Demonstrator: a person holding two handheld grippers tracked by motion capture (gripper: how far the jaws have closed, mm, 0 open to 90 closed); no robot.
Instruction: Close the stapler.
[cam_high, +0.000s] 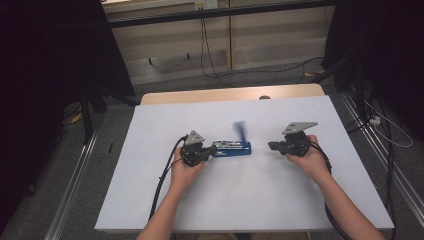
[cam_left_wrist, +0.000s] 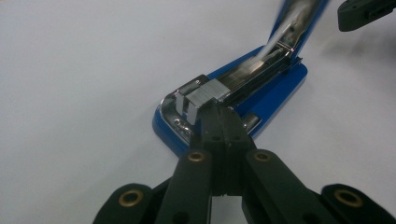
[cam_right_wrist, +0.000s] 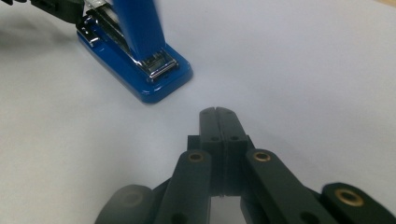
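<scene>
white sheeting covers the surface (cam_high: 150, 200), with a dim room of dark curtains and cables beyond. left gripper (cam_left_wrist: 219, 114): jaws pressed together, tips resting against the strip of silver staples (cam_left_wrist: 201, 95) at the front of the blue metal stapler (cam_left_wrist: 275, 88), which lies near the middle of the surface with its blue lid (cam_high: 241, 131) swung up. right gripper (cam_right_wrist: 217, 112), jaws also pressed together, hangs just off the hinge end, holding nothing. best to nudge the staples gently along the channel and steady the base.
</scene>
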